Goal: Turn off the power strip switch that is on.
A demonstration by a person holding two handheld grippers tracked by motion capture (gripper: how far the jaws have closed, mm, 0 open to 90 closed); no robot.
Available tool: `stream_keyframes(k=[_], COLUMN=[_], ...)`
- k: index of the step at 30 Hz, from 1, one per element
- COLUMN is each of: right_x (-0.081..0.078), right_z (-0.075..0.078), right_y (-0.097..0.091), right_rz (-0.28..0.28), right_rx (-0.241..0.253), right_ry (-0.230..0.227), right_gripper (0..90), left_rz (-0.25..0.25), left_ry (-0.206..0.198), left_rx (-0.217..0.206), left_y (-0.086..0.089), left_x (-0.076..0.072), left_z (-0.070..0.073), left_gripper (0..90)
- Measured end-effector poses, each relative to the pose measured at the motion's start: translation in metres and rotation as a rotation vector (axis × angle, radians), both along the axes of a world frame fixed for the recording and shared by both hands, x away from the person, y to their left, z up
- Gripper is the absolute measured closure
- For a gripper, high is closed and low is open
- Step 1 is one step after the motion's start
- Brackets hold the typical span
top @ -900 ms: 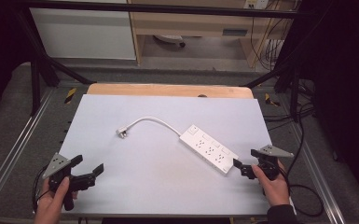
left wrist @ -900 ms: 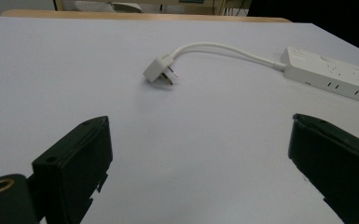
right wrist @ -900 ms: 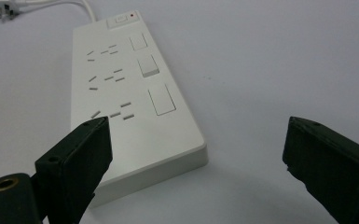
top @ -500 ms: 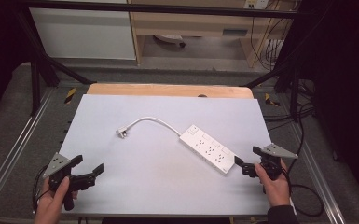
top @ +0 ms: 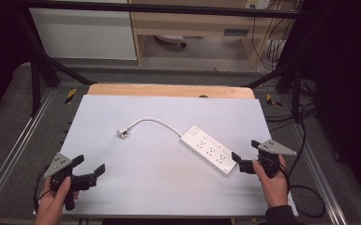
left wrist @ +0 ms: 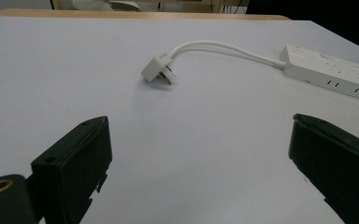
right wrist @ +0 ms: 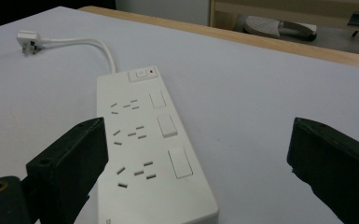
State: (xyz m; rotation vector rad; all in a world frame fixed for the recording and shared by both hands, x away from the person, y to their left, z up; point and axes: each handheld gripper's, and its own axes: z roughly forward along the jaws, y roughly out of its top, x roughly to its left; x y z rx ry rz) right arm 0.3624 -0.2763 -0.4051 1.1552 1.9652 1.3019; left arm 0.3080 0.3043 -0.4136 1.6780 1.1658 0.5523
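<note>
**Power strip: untouched, work barely begun**

While nothing is yet held, the left gripper rests near the table's front left edge, jaws spread, empty. Plug lies mid-table, loose. Power strip lies right of centre. Right gripper, jaws spread, sits just beside its near end. Grasping remains, by appearance.

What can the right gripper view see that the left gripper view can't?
The right gripper view alone shows the power strip's sockets, its switches and the button with a red light. The left gripper view alone shows the plug's metal prongs close up. Both show the white power strip, its cord, the plug and the white table.
</note>
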Motion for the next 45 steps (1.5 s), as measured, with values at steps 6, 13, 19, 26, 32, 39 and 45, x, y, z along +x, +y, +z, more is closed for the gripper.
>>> stream_keyframes(k=[6,13,19,26,32,39,45], right_x=[0.012,0.026,0.04,0.057,0.067,0.074,0.078], right_z=[0.007,0.014,0.024,0.034,0.038,0.04,0.041], right_y=[0.013,0.031,0.038,0.046,0.049,0.055,0.063], right_rz=[0.009,0.038,0.047,0.047,0.04,0.035,0.038], right_rx=[-0.012,-0.047,-0.042,-0.028,-0.029,-0.03,-0.038], right_ry=[-0.017,-0.021,-0.044,-0.053,-0.047,-0.038,-0.044], right_gripper=[5.0,4.7,4.6,5.0,5.5,4.9,7.0], left_rz=[0.005,0.015,0.016,0.012,0.004,-0.01,-0.013], left_ry=[0.001,0.002,-0.007,-0.009,-0.008,-0.012,-0.012], left_rx=[0.002,0.002,0.001,0.01,0.015,0.023,0.032], left_y=[0.0,0.0,0.0,-0.001,-0.002,-0.004,-0.006], left_x=[0.002,0.006,0.007,0.01,0.011,0.011,0.014], left_z=[0.0,-0.001,-0.001,-0.002,-0.003,-0.003,-0.002], left_gripper=[5.8,5.8,5.7,5.7,5.8,5.7,5.8])
